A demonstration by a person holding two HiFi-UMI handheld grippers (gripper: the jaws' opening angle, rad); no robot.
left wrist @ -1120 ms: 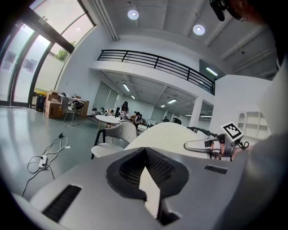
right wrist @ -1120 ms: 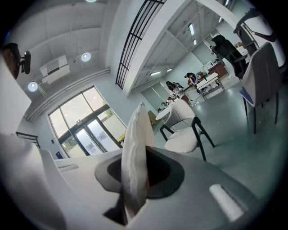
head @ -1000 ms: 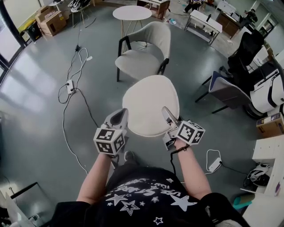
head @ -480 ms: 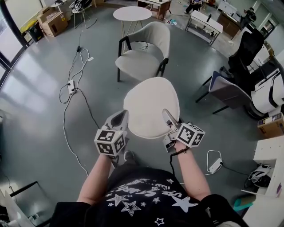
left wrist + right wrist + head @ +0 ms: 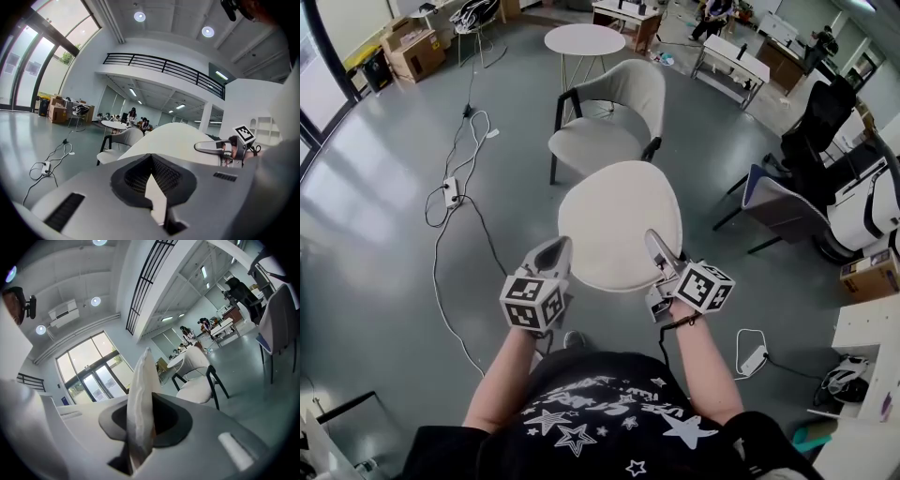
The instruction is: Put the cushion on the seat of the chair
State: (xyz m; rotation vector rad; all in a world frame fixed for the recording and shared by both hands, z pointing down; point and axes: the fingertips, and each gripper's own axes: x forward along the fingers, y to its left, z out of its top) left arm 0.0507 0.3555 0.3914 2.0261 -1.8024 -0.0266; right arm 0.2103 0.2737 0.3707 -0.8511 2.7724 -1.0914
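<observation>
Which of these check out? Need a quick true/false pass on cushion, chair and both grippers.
1. The left gripper and the right gripper both hold the cushion in the air. True.
2. A round table stands beyond the chair. True.
3. The cushion lies on the chair's seat. False: the seat is bare; the cushion is held short of it.
4. The left gripper is empty. False: its jaws are shut on the cushion's edge.
</observation>
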